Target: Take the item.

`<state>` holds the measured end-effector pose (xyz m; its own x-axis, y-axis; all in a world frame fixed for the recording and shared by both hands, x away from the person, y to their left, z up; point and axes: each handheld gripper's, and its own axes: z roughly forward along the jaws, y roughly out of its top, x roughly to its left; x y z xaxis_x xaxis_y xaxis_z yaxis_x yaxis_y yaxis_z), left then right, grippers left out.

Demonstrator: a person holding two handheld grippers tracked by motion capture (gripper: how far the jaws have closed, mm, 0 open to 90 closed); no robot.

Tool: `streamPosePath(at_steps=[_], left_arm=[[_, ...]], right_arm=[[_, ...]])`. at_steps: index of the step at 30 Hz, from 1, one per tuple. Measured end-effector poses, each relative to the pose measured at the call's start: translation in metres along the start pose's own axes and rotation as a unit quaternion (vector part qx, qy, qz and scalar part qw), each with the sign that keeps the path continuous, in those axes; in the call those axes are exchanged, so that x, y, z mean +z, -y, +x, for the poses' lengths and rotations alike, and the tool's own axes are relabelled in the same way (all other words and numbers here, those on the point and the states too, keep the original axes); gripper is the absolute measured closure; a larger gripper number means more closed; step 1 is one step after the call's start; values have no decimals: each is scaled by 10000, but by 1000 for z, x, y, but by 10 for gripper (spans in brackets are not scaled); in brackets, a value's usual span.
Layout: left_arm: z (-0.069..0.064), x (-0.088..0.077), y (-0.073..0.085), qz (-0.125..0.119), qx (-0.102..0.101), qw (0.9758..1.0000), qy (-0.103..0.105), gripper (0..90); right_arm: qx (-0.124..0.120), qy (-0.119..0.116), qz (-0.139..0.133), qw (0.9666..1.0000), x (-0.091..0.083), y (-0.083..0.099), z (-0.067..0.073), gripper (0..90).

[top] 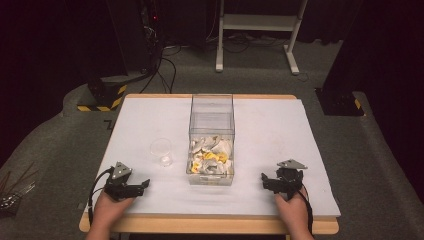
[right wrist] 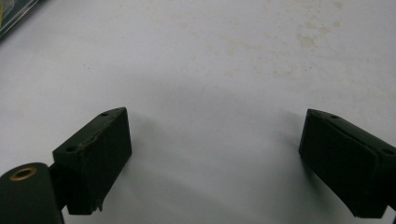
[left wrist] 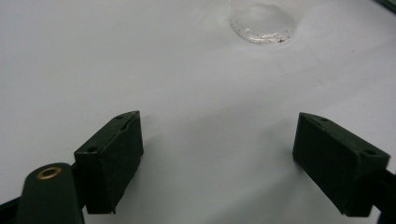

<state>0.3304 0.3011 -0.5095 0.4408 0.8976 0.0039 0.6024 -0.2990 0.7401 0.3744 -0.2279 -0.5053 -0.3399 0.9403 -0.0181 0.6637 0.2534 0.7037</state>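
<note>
Two hand-held grippers, left and right, rested spread wide and empty on my table, the light, brittle-looking clear plastic cup standing left of the clear box, best pinched at its rim.

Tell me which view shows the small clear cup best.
The high view: the clear cup stands whole and upright on the white table, left of the clear box. The left gripper view catches just its base at the top edge. The right gripper view looks at bare table between open jaws.
</note>
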Motion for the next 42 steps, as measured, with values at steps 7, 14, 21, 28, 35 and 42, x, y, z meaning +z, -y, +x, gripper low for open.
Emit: streamPosePath(at_steps=[7,14,21,28,35,42], left_arm=[[1,-2,-1,37,106,9999,56,176],[-9,-11,-4,-52,249,9995,198,164],[-14,-16,-8,-190,241,9991,310,159],[-21,-20,-12,-242,344,9985,363,162],[-26,-24,-15,-400,443,9971,462,174],[-30,-27,-18,-490,400,9965,553,168]], right_arm=[[17,-5,13,10000,0,0,0,89],[9,1,6,10000,0,0,0,90],[17,-5,13,10000,0,0,0,90],[15,-1,12,10000,0,0,0,90],[15,-4,13,10000,0,0,0,90],[19,-8,14,10000,0,0,0,90]])
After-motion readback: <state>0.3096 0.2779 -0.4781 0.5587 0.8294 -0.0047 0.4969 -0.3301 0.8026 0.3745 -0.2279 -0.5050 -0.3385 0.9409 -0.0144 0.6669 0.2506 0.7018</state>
